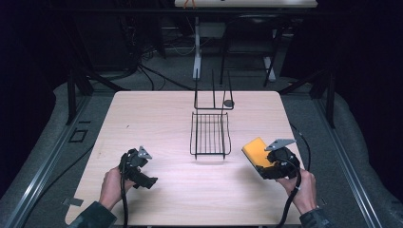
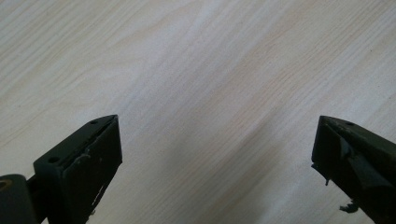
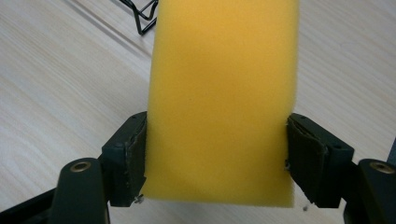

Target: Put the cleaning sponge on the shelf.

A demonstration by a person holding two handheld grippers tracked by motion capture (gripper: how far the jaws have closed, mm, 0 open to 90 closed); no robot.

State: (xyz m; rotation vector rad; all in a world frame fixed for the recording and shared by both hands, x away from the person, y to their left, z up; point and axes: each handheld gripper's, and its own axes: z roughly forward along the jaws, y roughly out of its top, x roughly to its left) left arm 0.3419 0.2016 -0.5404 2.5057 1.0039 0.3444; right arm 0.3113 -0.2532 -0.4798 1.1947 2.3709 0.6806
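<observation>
Sponge: yellow sponge [image 3: 222, 93] pinched at its two side edges by the right gripper [image 3: 217, 154], long end sticking out past the jaws; in the high view it sits [image 1: 255, 150] near the worktop's right side, just right of the rack.
Right gripper: jaws closed on the sponge, a pad pressed flat on each side; held by the right hand [image 1: 300, 187] near the right front corner.
Rack: black wire rack [image 1: 210, 135] mid-worktop, lying flat, with an upright wire frame behind it; a corner of it shows at the top of the right gripper view [image 3: 142, 16].
Left gripper: left gripper [image 2: 215, 154] with jaws spread wide, bare wood between them; left hand [image 1: 113, 186] holds it front left.
Worktop: pale wood worktop [image 1: 157, 118], open room left of the rack and along the front edge between the hands.
</observation>
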